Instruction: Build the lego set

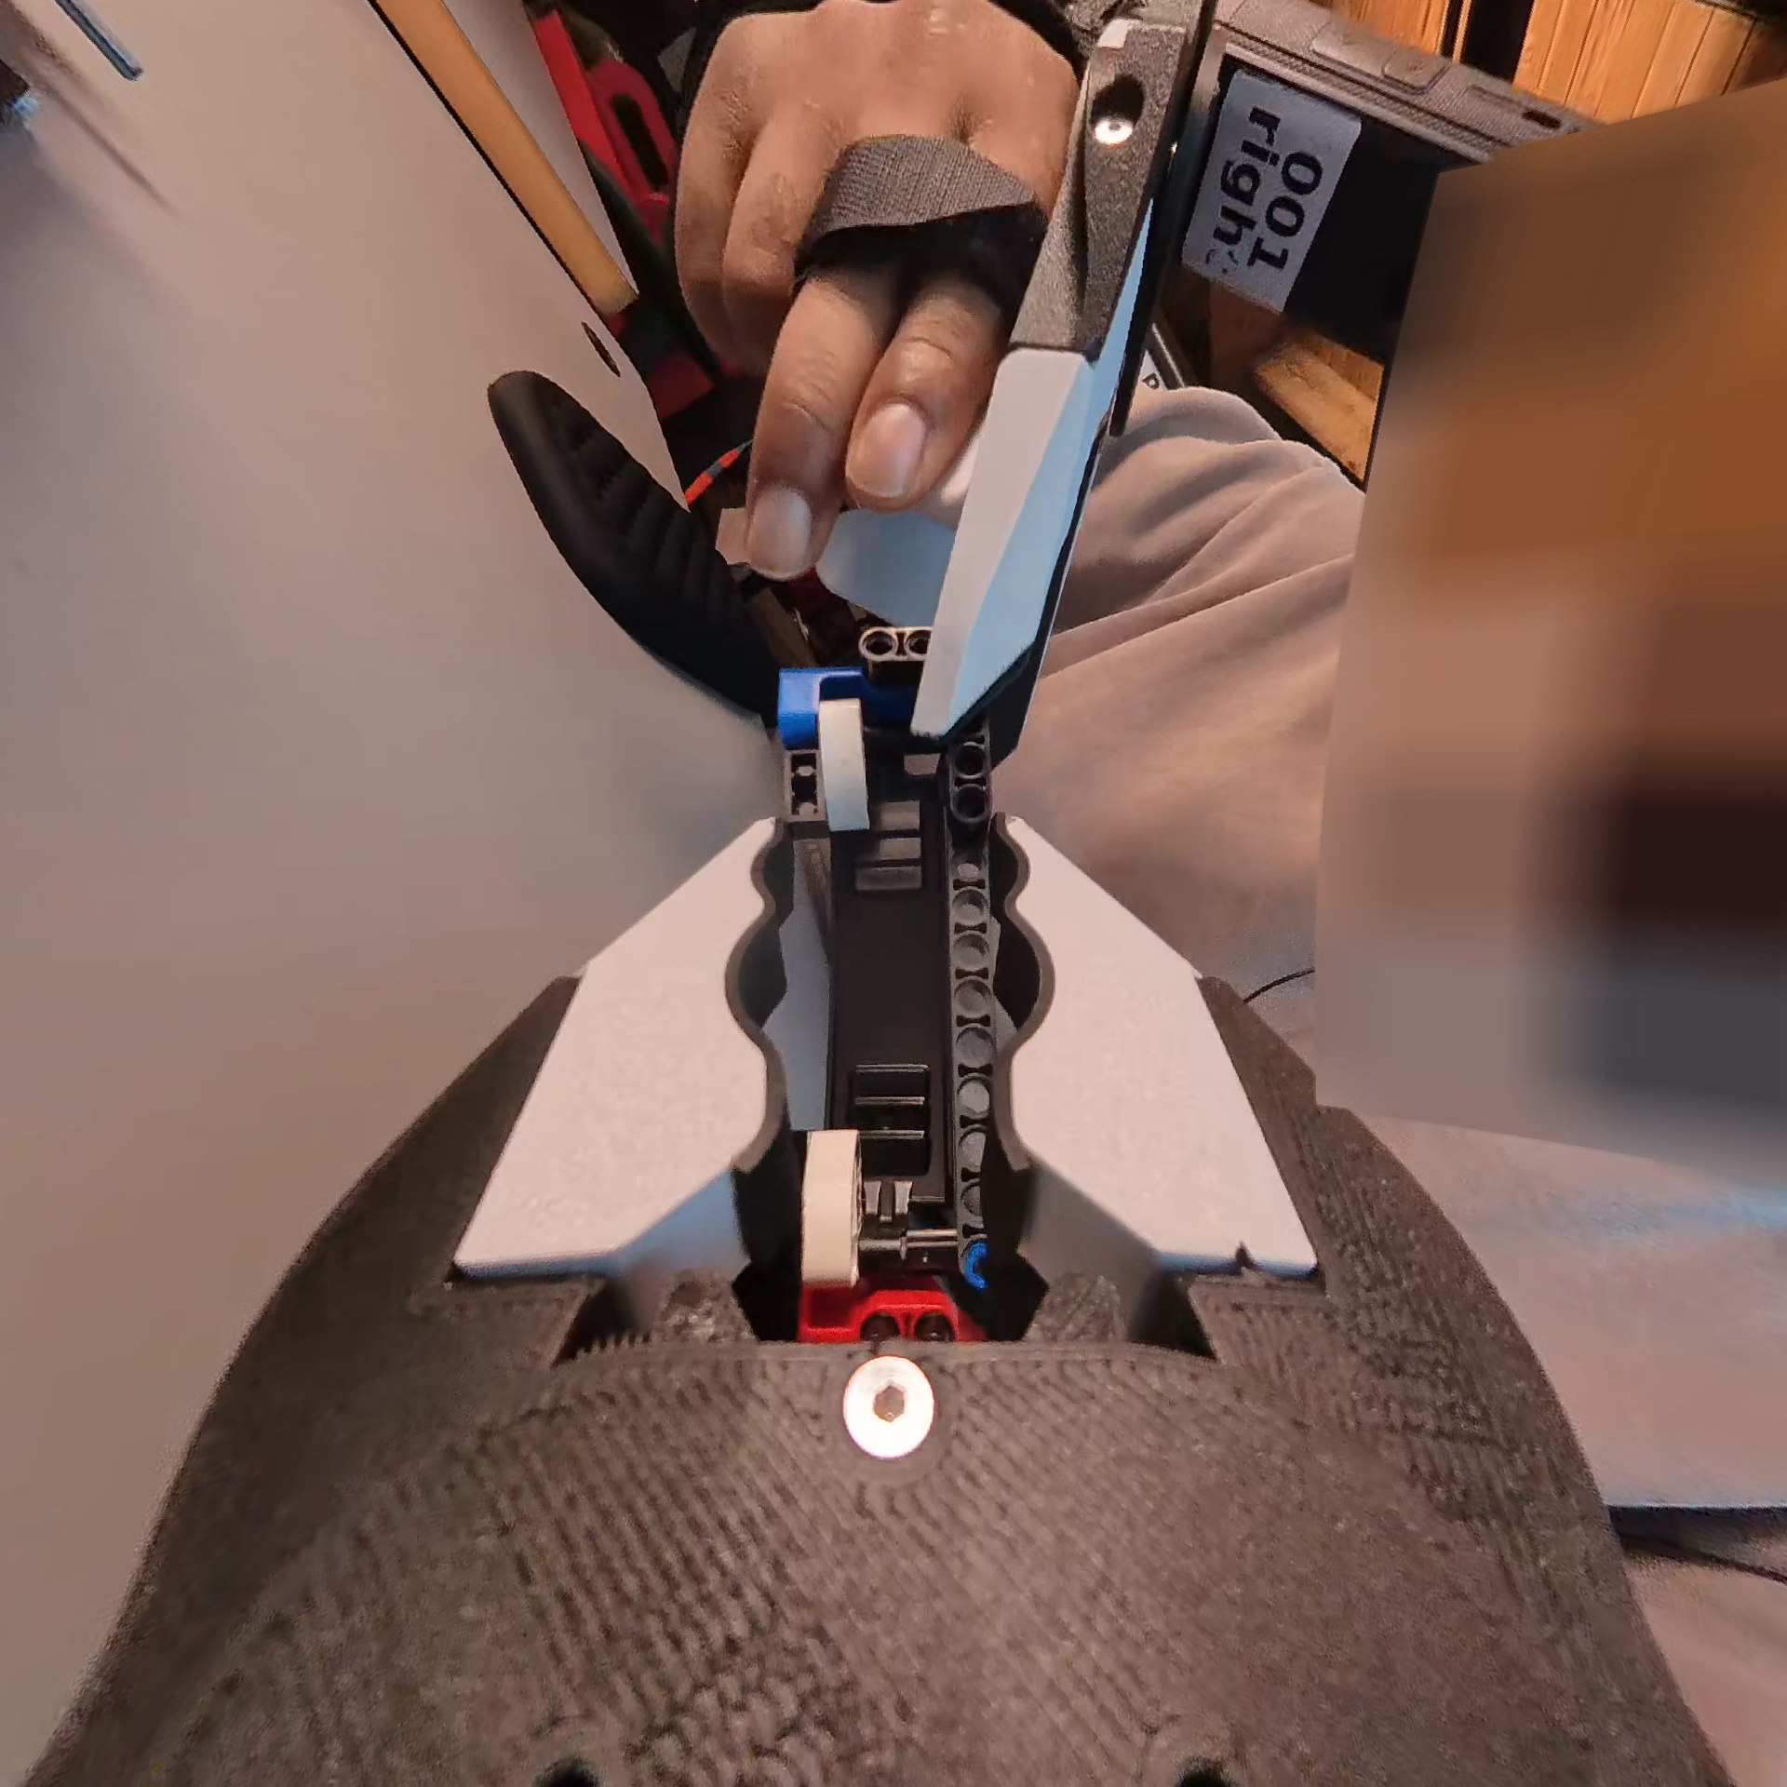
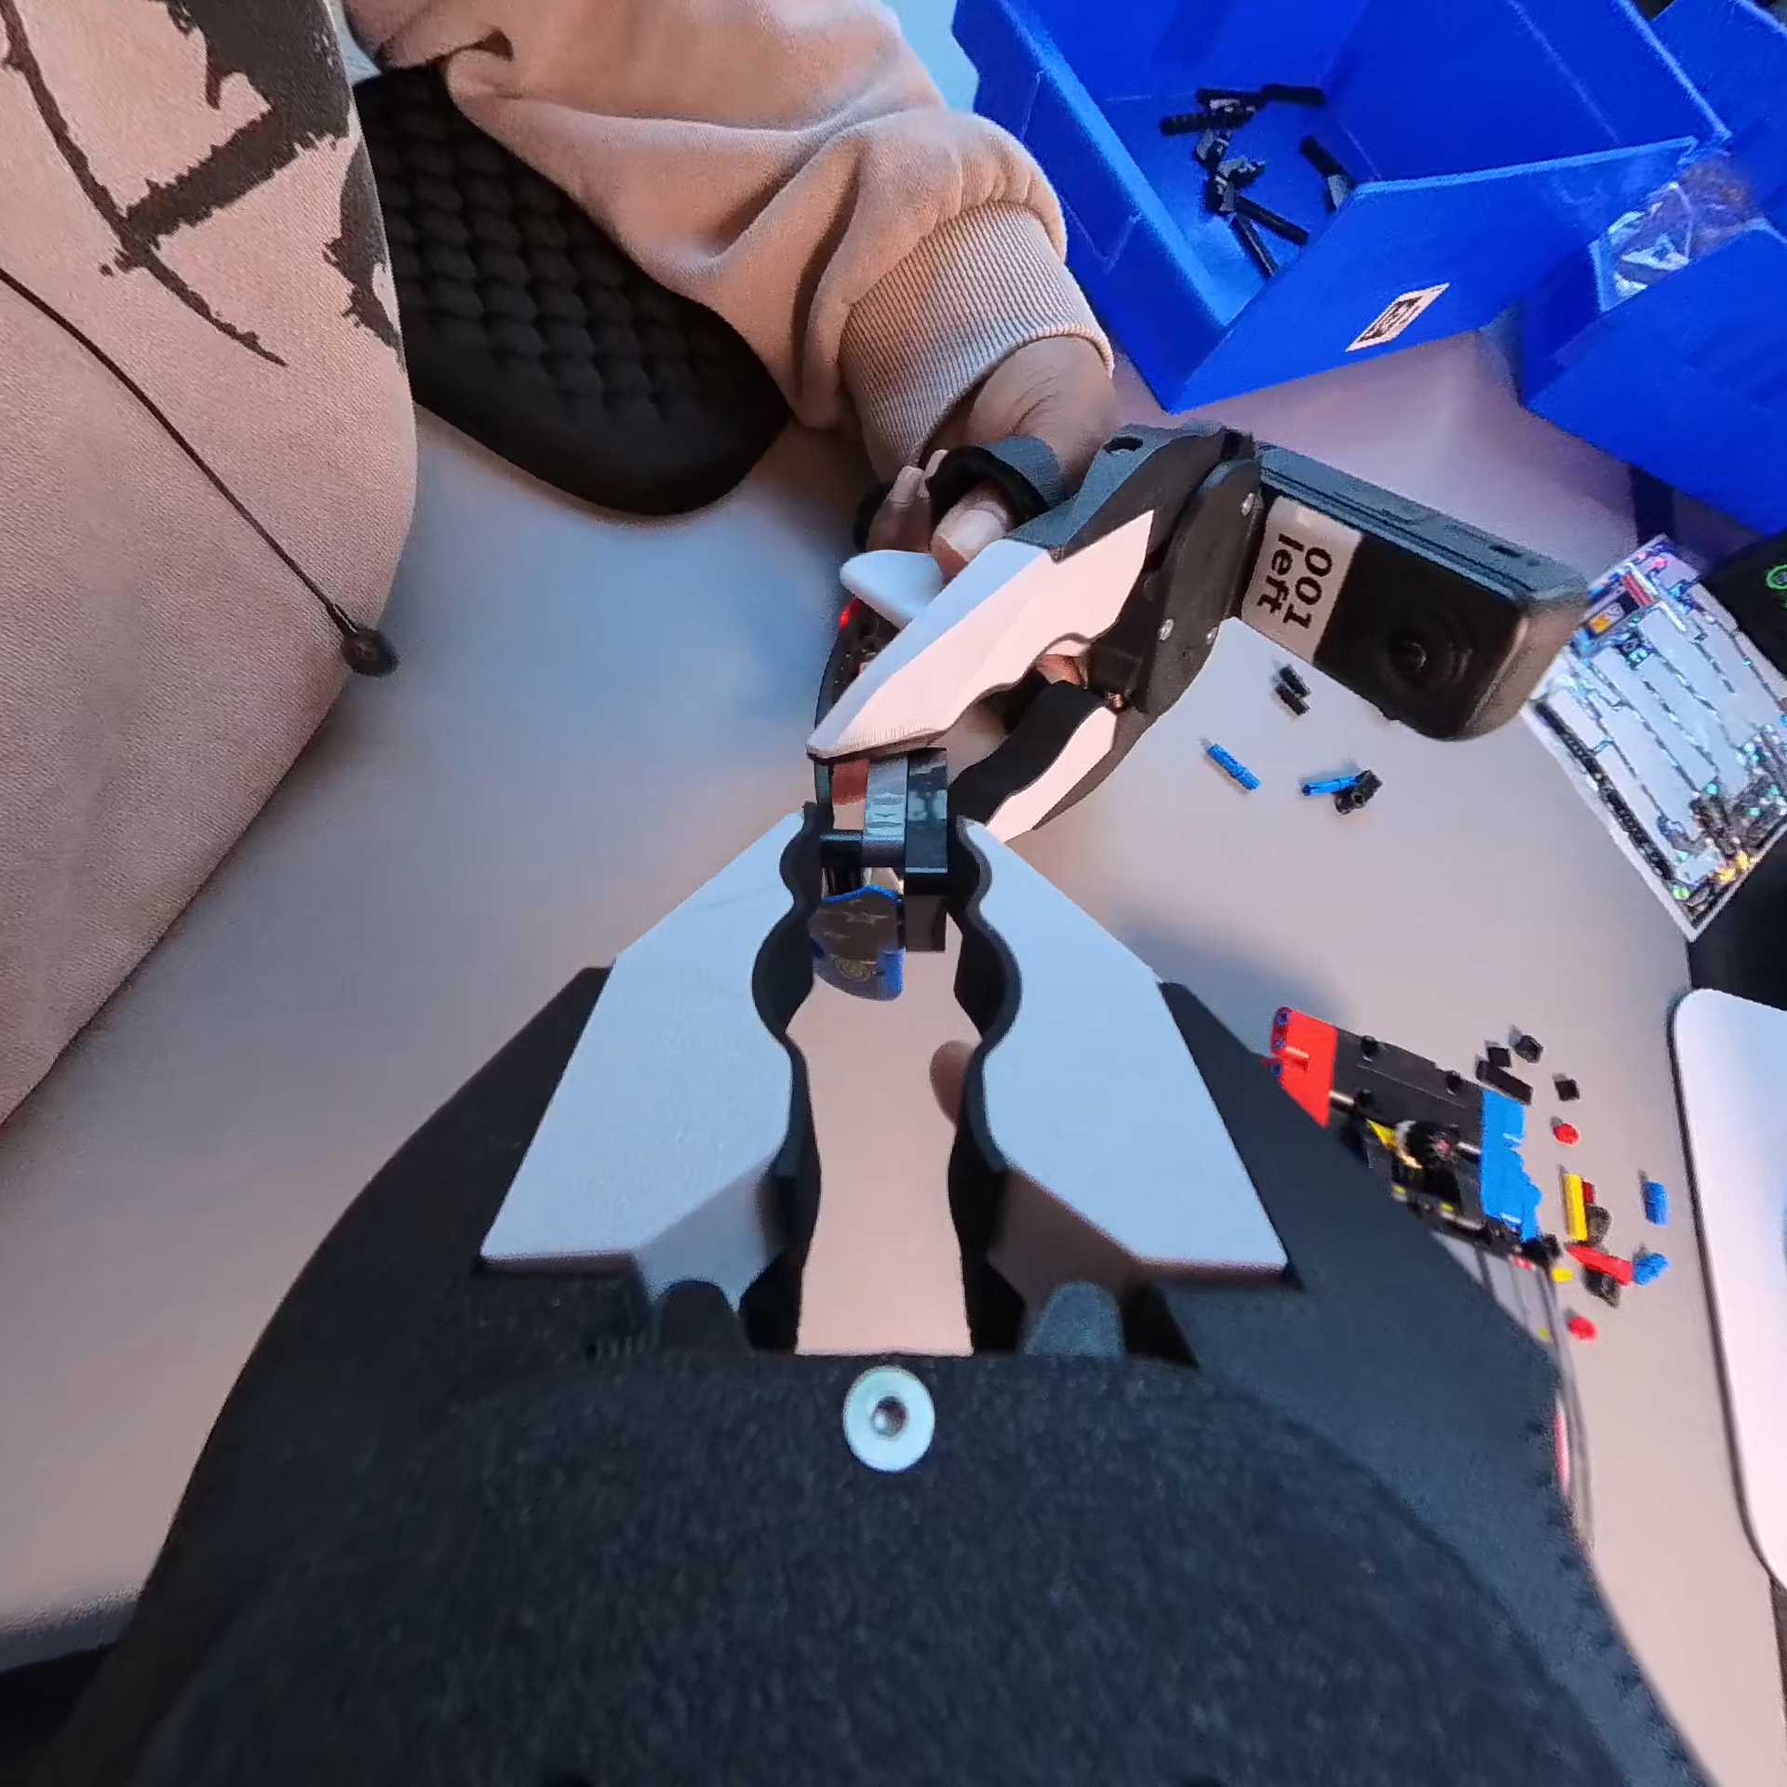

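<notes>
Chassis [image 1: 904,977] sits lengthwise between my left gripper's [image 1: 894,841] fingers, clamped along its black beam, red end toward the camera, white wheels on one side. My right gripper [image 2: 885,832] has its tips closed on the far end, around a black piece next to a blue printed tile [image 2: 859,943]; can't tell if that piece is already seated. Both units are held above the table [image 2: 541,735]. Second sub-build [image 2: 1412,1131] and loose parts lie well apart on the right; blue bins [image 2: 1286,280] beyond. Step, my read: fitting a part onto the far end. Next: keep left rigid, push right straight along the beam axis, no twist.
</notes>
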`<move>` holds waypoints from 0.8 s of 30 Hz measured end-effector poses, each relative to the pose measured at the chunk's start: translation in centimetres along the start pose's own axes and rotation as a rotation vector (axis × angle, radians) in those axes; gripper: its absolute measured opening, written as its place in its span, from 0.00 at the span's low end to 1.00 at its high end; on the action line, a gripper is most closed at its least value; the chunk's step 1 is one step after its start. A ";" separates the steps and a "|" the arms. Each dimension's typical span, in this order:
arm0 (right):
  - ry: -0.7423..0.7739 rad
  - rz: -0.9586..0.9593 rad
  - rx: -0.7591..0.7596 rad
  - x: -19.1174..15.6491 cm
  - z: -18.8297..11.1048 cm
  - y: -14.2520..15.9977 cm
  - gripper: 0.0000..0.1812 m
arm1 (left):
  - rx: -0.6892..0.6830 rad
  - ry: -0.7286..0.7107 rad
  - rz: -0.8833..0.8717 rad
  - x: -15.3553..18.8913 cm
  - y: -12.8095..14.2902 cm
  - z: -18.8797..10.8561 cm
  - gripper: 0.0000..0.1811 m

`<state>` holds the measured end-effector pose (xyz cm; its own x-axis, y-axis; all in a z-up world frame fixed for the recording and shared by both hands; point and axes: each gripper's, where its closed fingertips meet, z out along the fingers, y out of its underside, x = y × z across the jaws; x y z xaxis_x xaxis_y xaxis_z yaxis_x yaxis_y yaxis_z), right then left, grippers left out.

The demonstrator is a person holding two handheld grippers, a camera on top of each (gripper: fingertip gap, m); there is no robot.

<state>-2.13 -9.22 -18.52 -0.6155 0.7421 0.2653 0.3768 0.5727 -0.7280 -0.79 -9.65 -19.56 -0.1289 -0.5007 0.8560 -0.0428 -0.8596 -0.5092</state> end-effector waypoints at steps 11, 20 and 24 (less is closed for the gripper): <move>0.043 0.025 0.021 0.4 -0.2 0.6 0.22 | 0.038 -0.036 0.115 0.2 -0.6 -0.6 0.21; 0.124 -0.155 -0.001 -0.6 -0.1 0.2 0.15 | -0.018 -0.008 0.136 0.7 0.5 0.0 0.21; 0.144 -0.171 0.003 -0.6 -0.2 0.1 0.16 | -0.015 -0.022 0.158 0.7 0.4 0.1 0.21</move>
<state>-1.59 -9.48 -18.62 -0.5647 0.6766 0.4725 0.2730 0.6935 -0.6667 -0.80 -10.36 -19.16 -0.1132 -0.6315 0.7670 -0.0389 -0.7686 -0.6386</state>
